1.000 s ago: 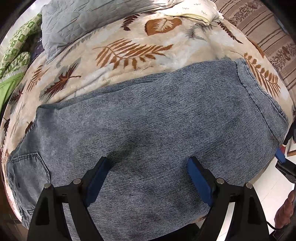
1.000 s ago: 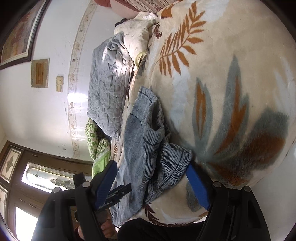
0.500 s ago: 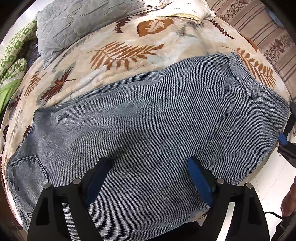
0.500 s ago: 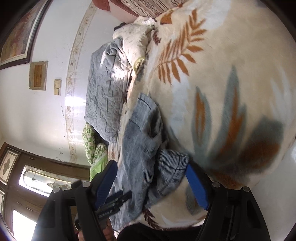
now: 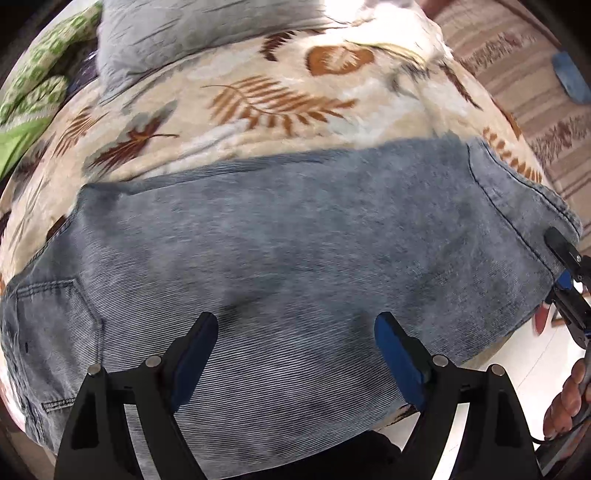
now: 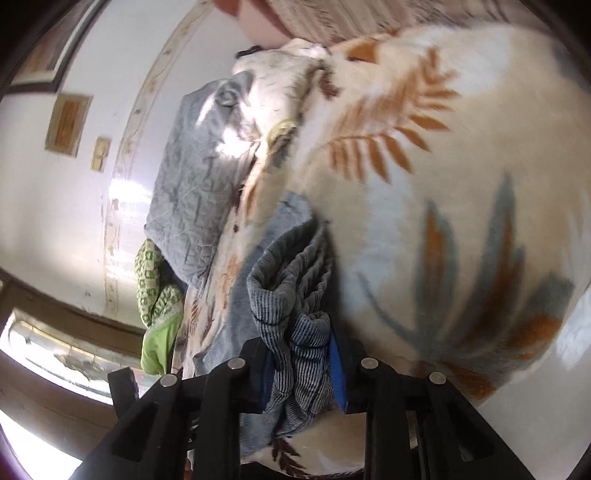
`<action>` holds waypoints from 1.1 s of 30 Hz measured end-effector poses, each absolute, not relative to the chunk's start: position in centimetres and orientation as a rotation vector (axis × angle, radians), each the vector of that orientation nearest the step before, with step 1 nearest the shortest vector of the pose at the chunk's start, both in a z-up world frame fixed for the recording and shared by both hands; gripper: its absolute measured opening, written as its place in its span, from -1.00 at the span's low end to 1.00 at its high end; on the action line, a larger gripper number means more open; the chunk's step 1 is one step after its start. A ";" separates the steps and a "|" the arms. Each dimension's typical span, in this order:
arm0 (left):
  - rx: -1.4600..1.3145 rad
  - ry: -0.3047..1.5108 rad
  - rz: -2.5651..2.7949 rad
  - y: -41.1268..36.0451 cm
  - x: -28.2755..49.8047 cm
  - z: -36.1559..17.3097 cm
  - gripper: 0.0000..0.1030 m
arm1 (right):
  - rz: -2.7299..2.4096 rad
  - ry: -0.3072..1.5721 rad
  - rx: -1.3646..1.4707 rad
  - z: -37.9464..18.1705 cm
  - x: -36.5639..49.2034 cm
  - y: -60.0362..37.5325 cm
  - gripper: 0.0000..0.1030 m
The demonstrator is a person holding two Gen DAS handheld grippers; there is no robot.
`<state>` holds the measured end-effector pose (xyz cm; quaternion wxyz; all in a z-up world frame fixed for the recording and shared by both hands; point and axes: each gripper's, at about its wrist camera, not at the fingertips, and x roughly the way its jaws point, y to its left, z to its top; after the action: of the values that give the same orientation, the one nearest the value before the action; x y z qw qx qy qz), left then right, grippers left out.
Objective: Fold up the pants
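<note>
1. Right wrist view: the right gripper [image 6: 301, 363] has just closed. Half a second ago its blue pads stood wide apart around the hem; now they pinch a bunched fold of the striped denim pants [image 6: 291, 295] between them.
2. Left wrist view: the pants [image 5: 295, 251] lie spread flat across a leaf-print blanket [image 5: 280, 96], with a back pocket at 9 o'clock and the leg hem at 3 o'clock.
3. The left gripper [image 5: 295, 354] hovers just above the cloth at 6 o'clock, its fingers spread wide and holding nothing, as in the earlier frames.
4. At 3 o'clock in this view, the right gripper [image 5: 565, 284] meets the hem edge.
5. A grey quilt [image 5: 192, 33] and a green patterned cloth [image 5: 33, 81] lie at 11 o'clock, well apart from the pants.
6. Judgement: with the hem now gripped, the fold looks ready to start. The likely next move carries the hem toward the pocket end; a thick bunched grip may drag wrinkles along.
</note>
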<state>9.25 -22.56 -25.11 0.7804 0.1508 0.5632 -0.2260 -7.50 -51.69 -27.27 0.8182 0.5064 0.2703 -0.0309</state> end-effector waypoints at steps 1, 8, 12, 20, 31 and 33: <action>0.300 1.216 -0.476 -21.7 9.6 -24.6 0.69 | -0.062 0.576 1.043 -26.2 -7.1 -51.3 -0.49; 0.116 1.194 -0.395 -14.7 11.7 -21.7 0.69 | -0.008 0.626 0.845 -20.8 -3.1 -45.9 -0.49; 0.041 1.193 -0.361 -10.9 12.9 -21.5 0.69 | 0.044 0.669 0.735 -18.9 -0.6 -41.0 -0.49; -0.064 1.186 -0.308 -4.2 13.2 -21.7 0.69 | 0.198 0.888 0.664 -21.5 4.6 -30.3 -0.48; -0.099 1.172 -0.277 -1.5 13.2 -21.4 0.69 | 0.396 1.012 0.707 -23.2 5.8 -26.7 0.22; -0.075 1.168 -0.316 -2.6 12.8 -21.3 0.69 | 0.411 0.933 0.772 -22.2 5.4 -28.8 0.37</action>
<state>12.78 -2.62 -21.32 0.8218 -0.0354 0.5489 -0.1486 5.37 -28.76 -22.24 0.8024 0.3601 0.4354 0.1920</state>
